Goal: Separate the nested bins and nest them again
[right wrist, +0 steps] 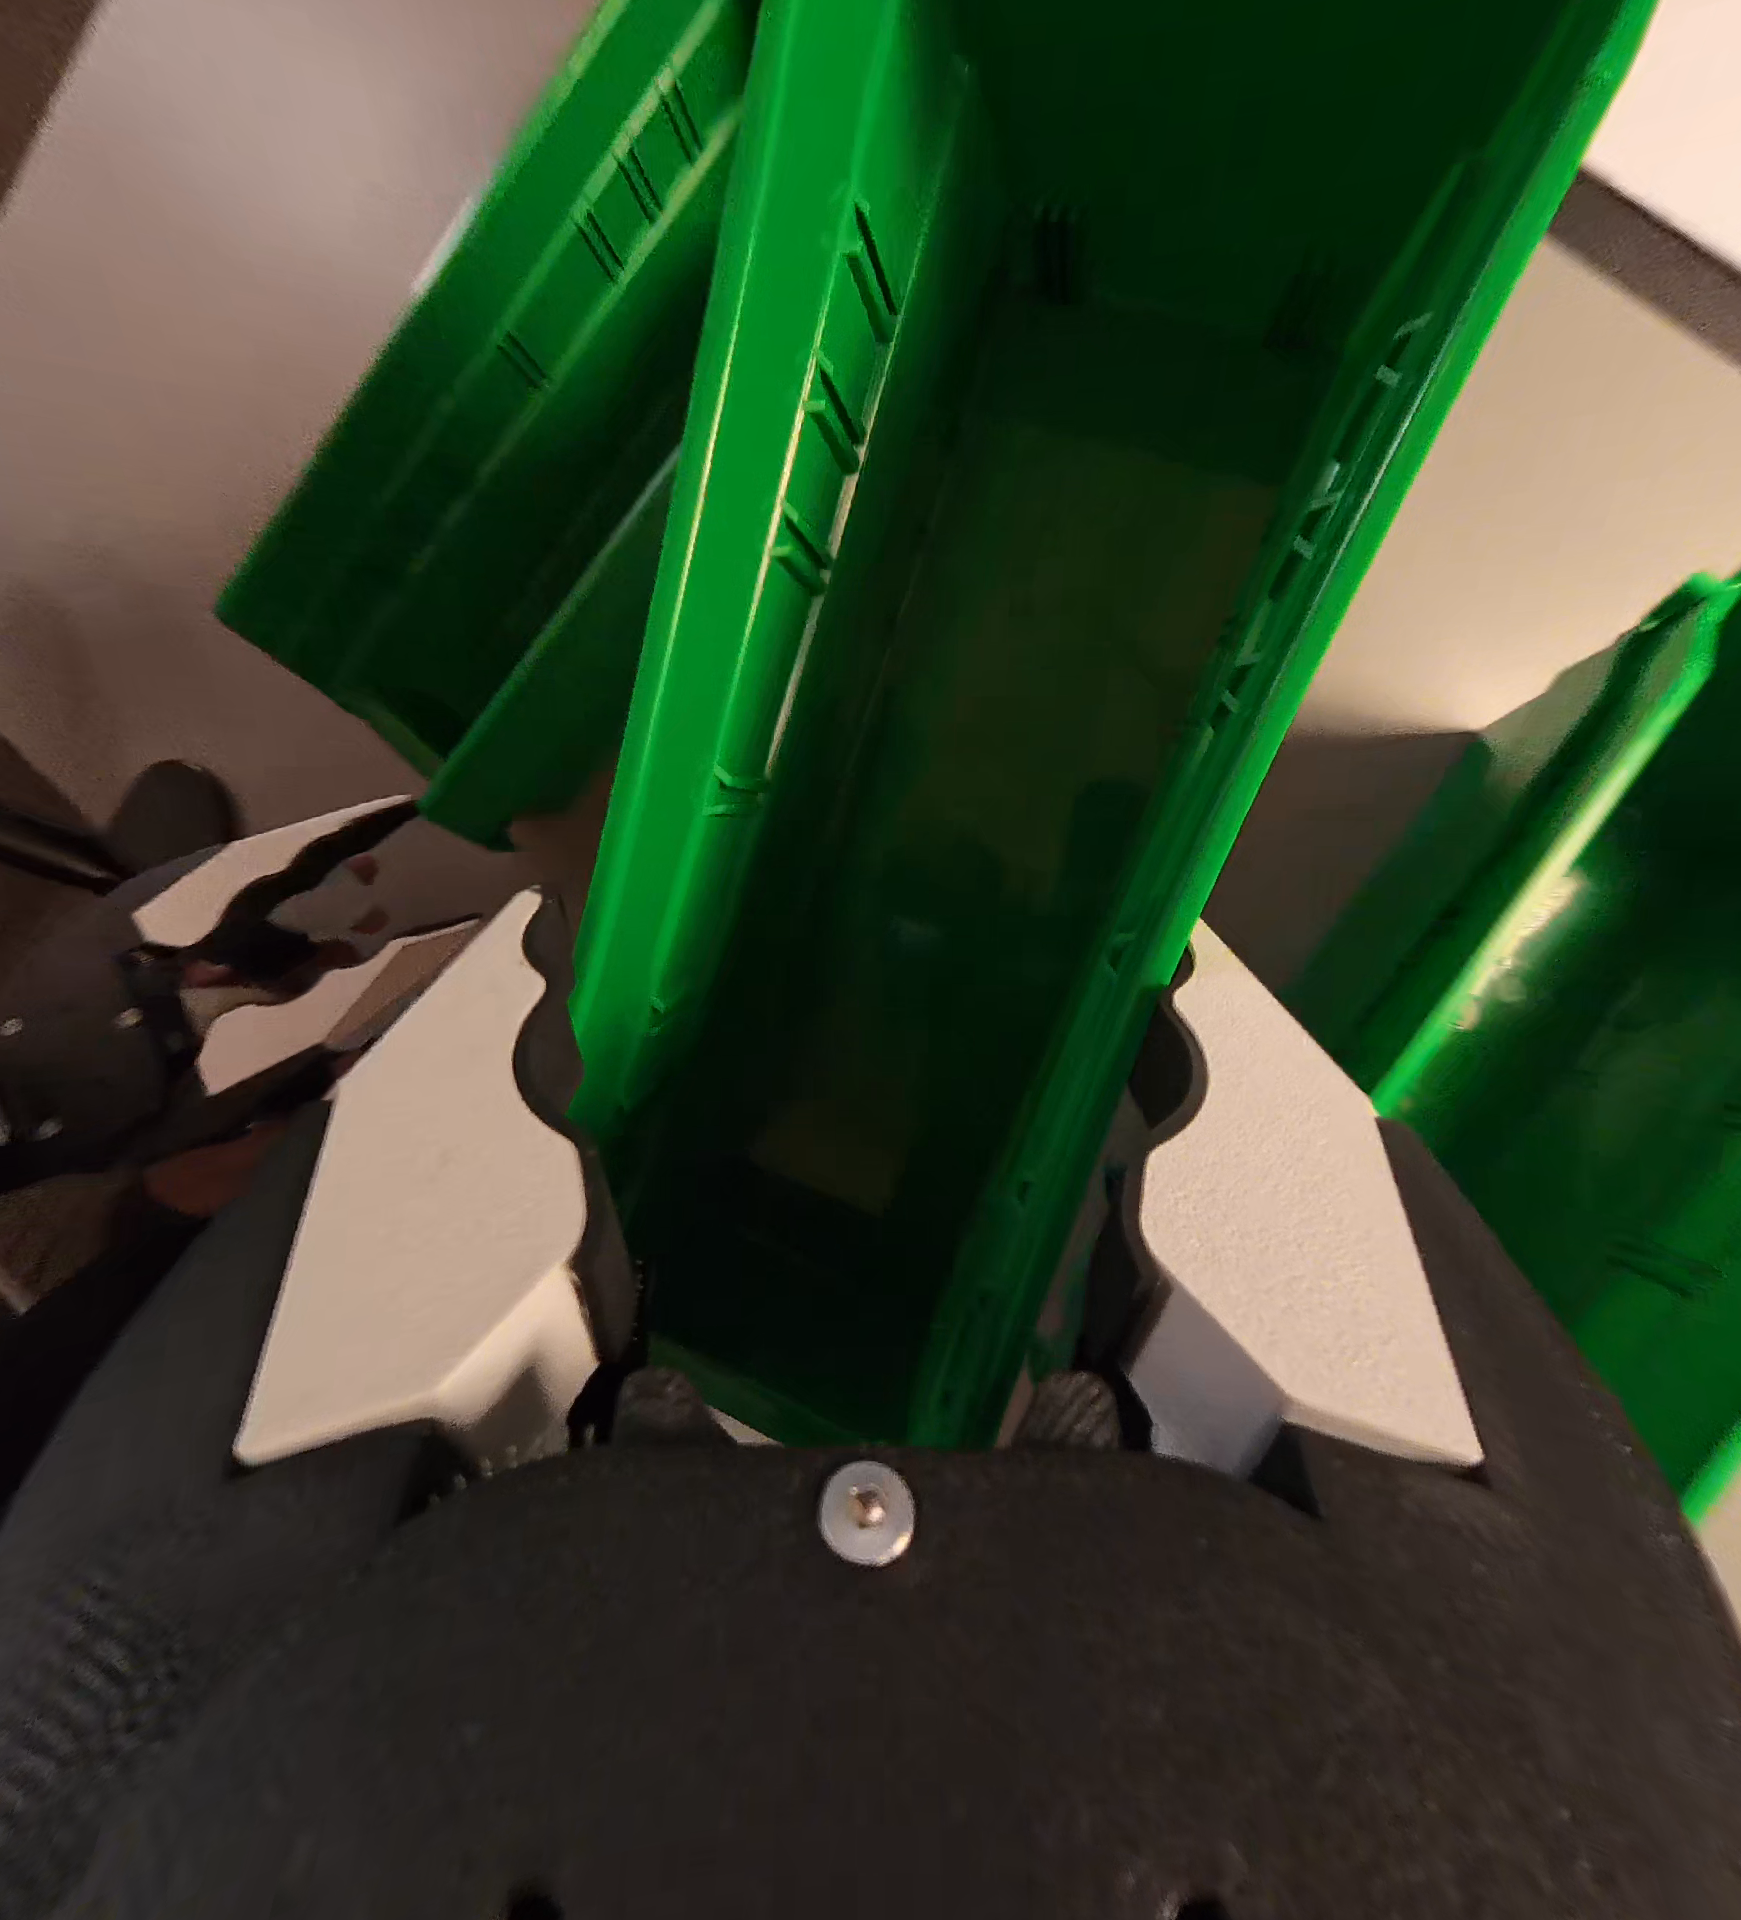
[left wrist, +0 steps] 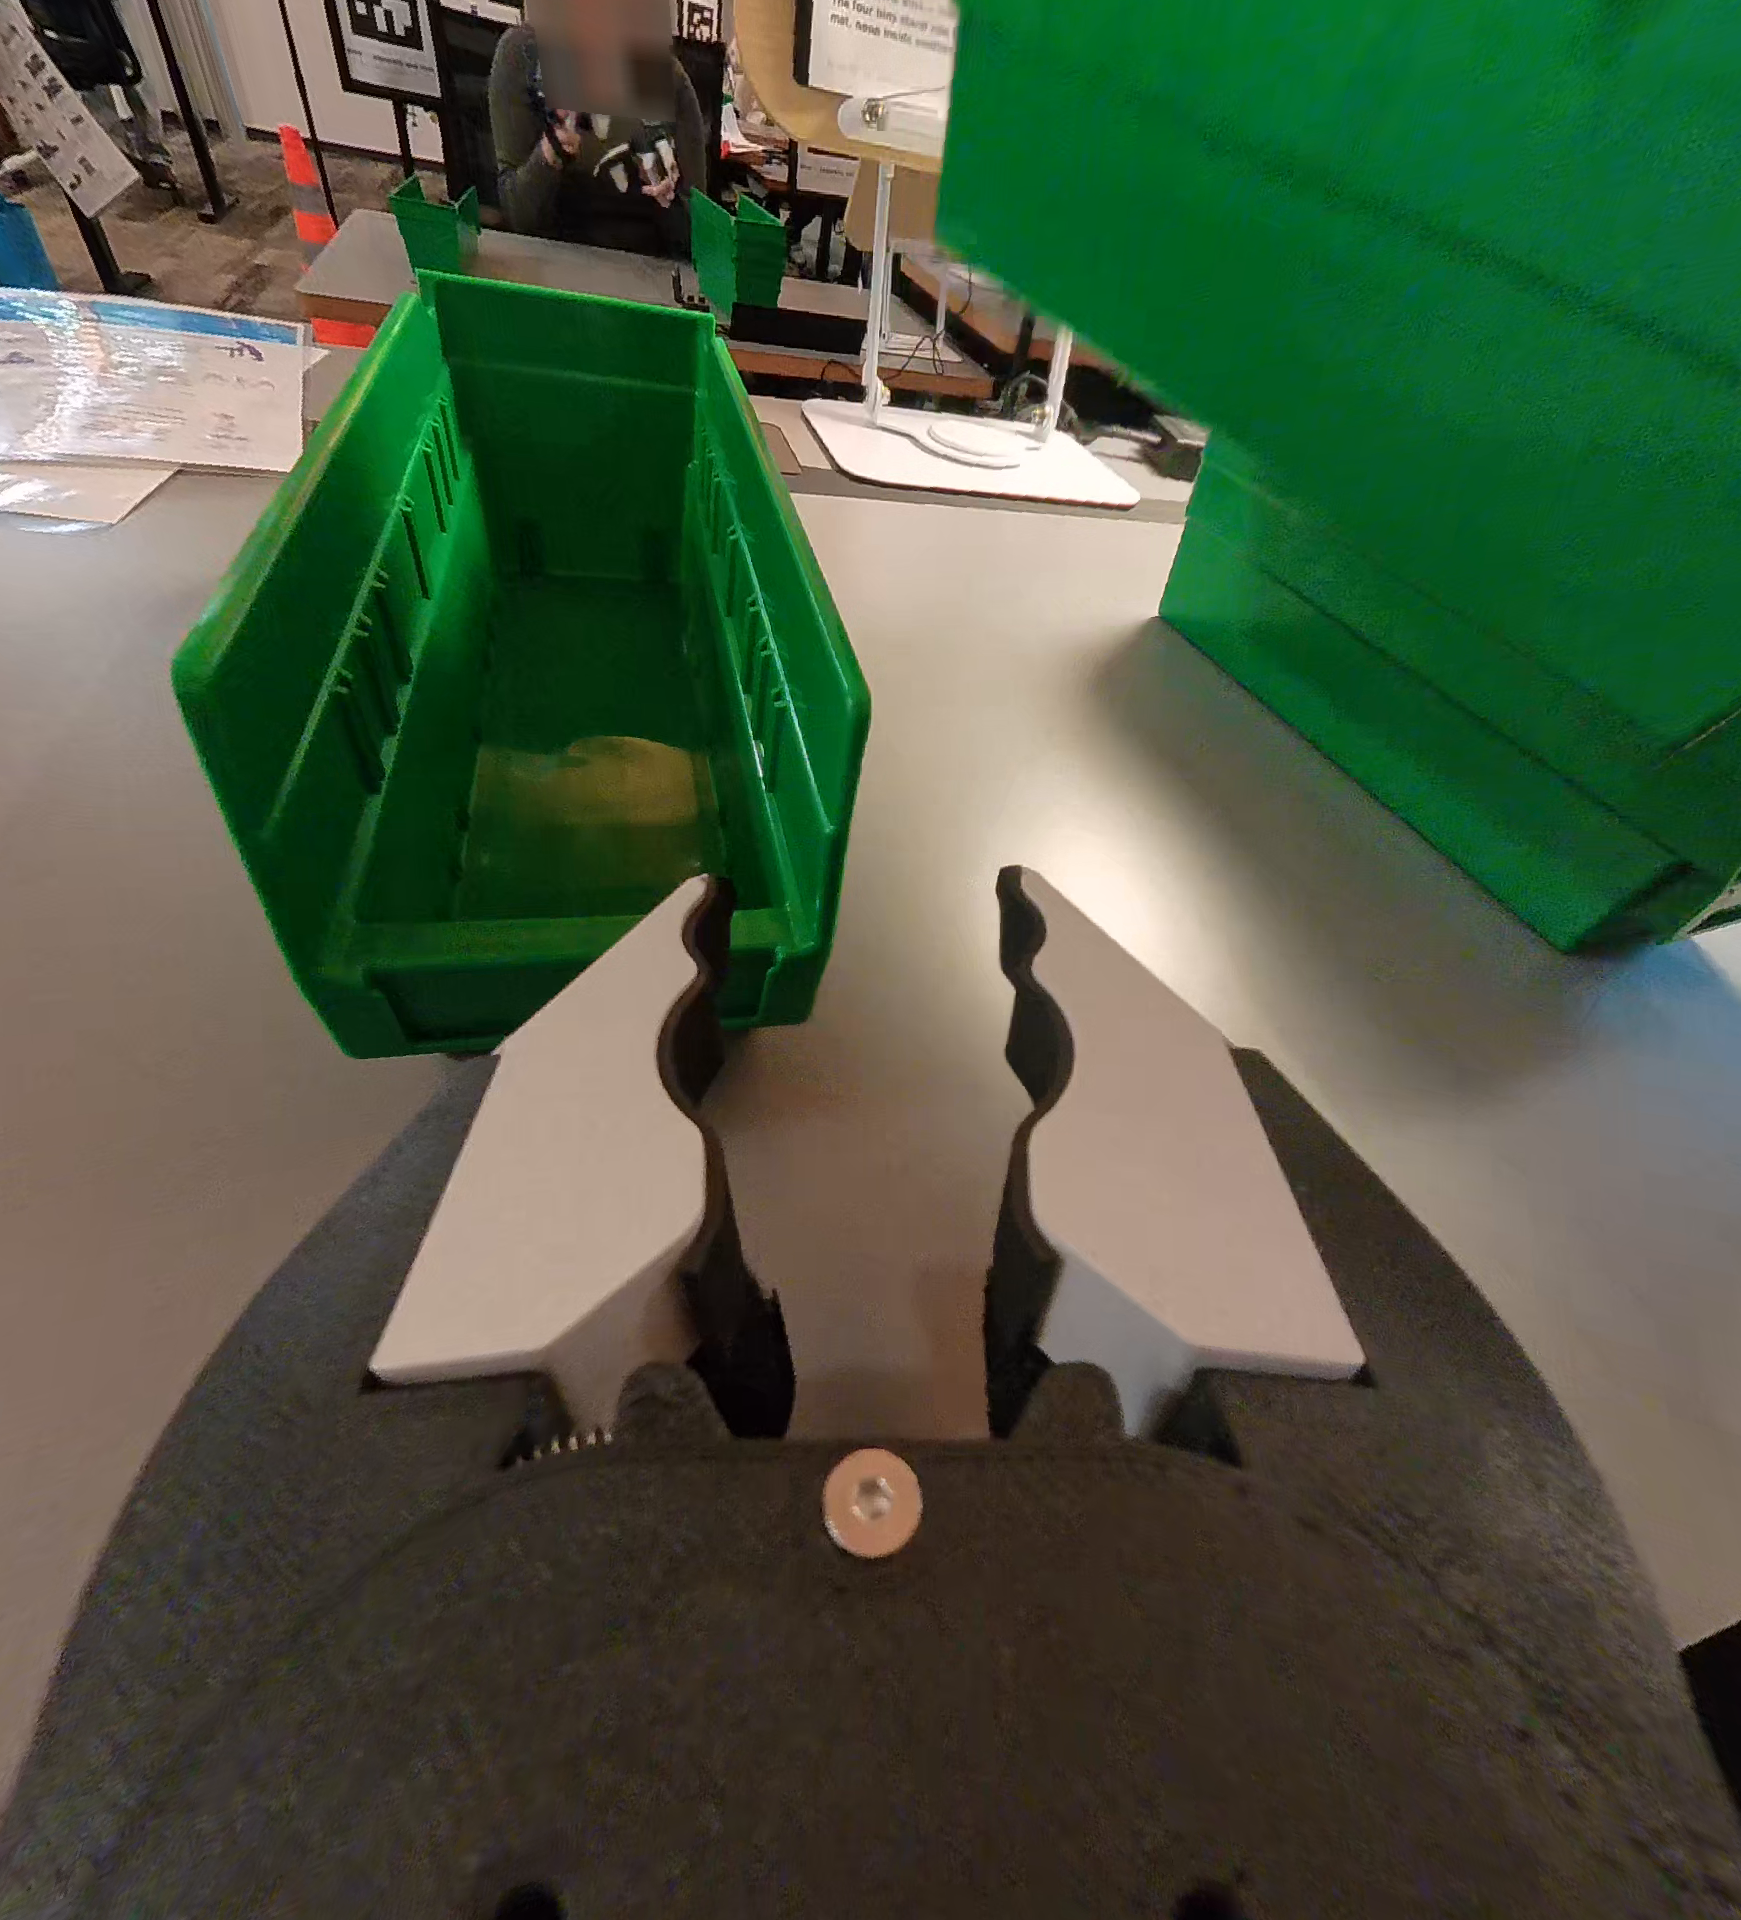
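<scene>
My right tool (right wrist: 861, 956) grips a green bin (right wrist: 1001, 644) lifted off the desk (left wrist: 1001, 665). My left tool (left wrist: 853, 904) gapes empty, another bin (left wrist: 533, 665) just ahead-left; a third (left wrist: 1448, 748), blurred, seemingly ahead-right.

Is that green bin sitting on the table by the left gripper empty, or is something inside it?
Empty. The left wrist view looks straight into the green bin, standing upright on the table, and only its bare floor shows.
</scene>
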